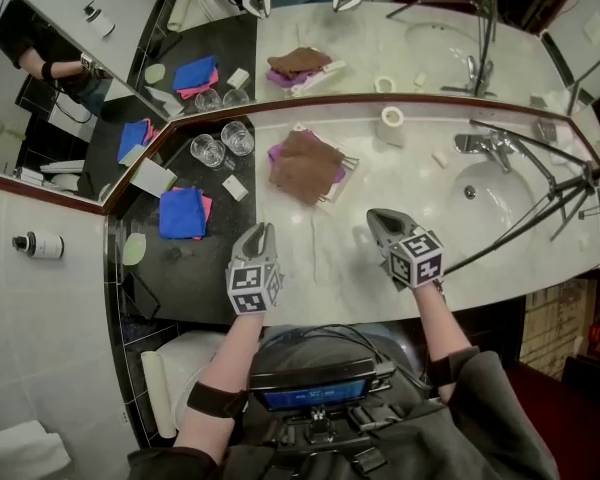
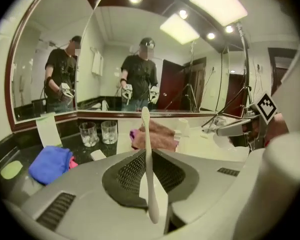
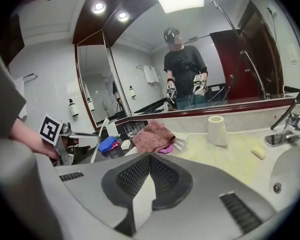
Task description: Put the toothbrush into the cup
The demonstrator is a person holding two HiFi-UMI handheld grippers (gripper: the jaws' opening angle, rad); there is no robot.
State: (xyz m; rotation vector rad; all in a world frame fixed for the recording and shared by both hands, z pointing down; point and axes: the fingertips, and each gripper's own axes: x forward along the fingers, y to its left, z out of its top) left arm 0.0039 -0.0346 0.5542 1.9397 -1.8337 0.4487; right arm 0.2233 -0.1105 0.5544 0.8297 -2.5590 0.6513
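Note:
A white toothbrush [image 2: 147, 149] stands upright between the jaws of my left gripper [image 2: 151, 176], which is shut on its handle, bristle end up. In the head view the left gripper [image 1: 257, 236] hovers over the counter's front part, near the dark strip. Two clear glass cups [image 1: 208, 150] [image 1: 237, 138] stand side by side at the back of that strip, ahead of the left gripper and apart from it. They also show in the left gripper view [image 2: 88, 133]. My right gripper [image 1: 380, 224] is shut and holds nothing [image 3: 149, 159]. From its view the toothbrush [image 3: 99, 141] shows at the left.
A brown towel [image 1: 305, 164] lies on the pale counter behind both grippers. A blue cloth [image 1: 182, 211] and a white soap bar [image 1: 235, 188] lie on the dark strip. A paper roll [image 1: 392, 123], the faucet [image 1: 488, 146], the sink [image 1: 500, 203] and tripod legs [image 1: 555, 193] are at right.

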